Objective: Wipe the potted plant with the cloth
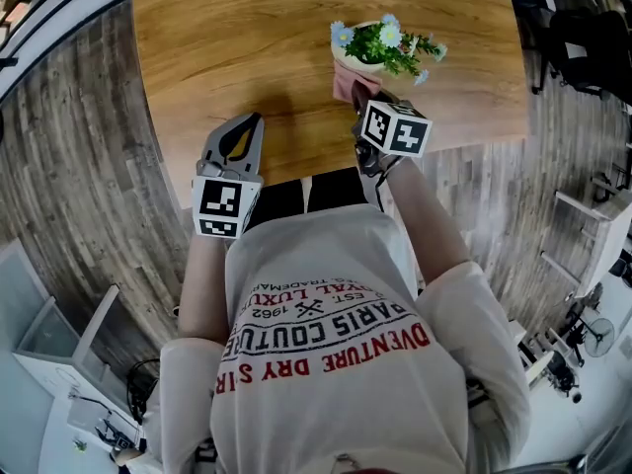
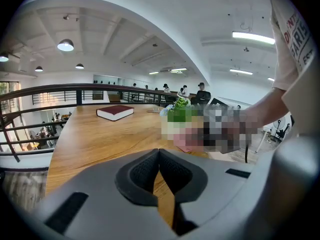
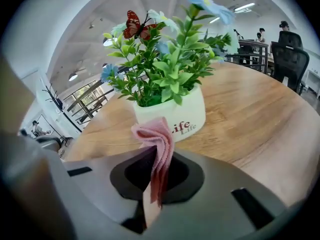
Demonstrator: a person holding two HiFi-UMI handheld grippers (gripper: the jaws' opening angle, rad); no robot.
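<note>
Head view: potted plant (image 1: 383, 45) on bench (image 1: 227, 38), just ahead of right tongs (image 1: 363, 92); left tongs (image 1: 247, 131) well apart from it.

Left gripper view: left tongs pressed together, nothing between.

Right gripper view: right tongs pinching pink cloth (image 3: 157, 139), its fold poking toward the pot. Cloth soft, limp. Plant probably light and tippy with delicate leaves; steady it at the pot wall.

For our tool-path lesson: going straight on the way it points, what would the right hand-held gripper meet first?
Probably the white pot, just beyond the pink cloth that the right hand-held gripper pinches; depth is unclear.
</note>
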